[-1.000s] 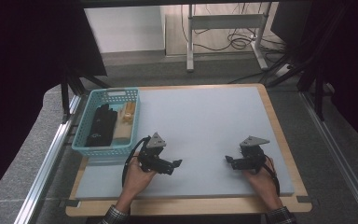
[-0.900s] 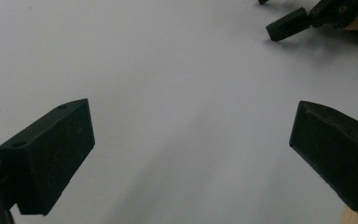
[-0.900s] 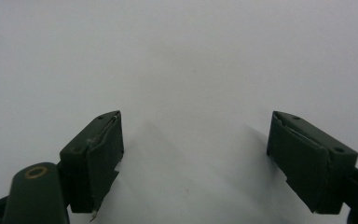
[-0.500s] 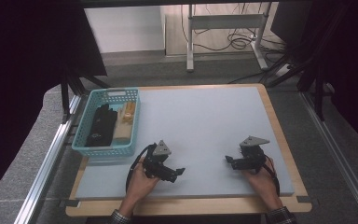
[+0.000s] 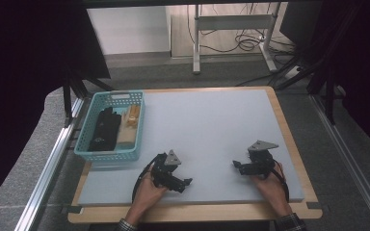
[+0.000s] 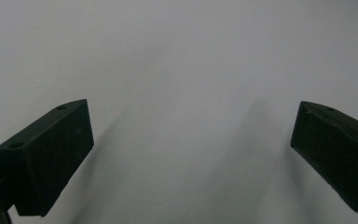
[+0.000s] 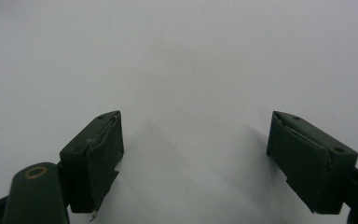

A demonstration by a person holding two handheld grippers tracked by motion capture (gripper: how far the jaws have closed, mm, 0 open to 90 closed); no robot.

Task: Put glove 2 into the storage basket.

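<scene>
The nearest things to the tongs are lying in the turquoise perforated plastic basket (image 5: 92,150) at the bench's left edge: a black, soft-looking bundle (image 5: 104,129), perhaps fabric or a strap, along the basket's left side, and pale wooden blocks (image 5: 129,126) along its right side, the two just beside each other. What the bundle is exactly cannot be told at this size. Judged from its look, the bundle is probably light and limp, so it is likely sagging when lifted; pinching it at its thick middle seems the safer hold. The wooden blocks appear stiff, light and not fragile; taking one across its narrow faces seems suitable, since the flat sides are giving the pads good purchase. The basket walls are leaving little room, so an approach from above is advisable.

The left tongs (image 5: 185,182) are resting near the bench's front edge, close to the basket's front right corner, with jaws spread wide and nothing between them, as the left gripper view (image 6: 186,154) is showing. The right tongs (image 5: 236,164) are lying toward the front right corner, well apart from the basket, jaws likewise spread and empty (image 7: 193,158). Both are facing bare pale grey bench mat (image 5: 212,120).
</scene>
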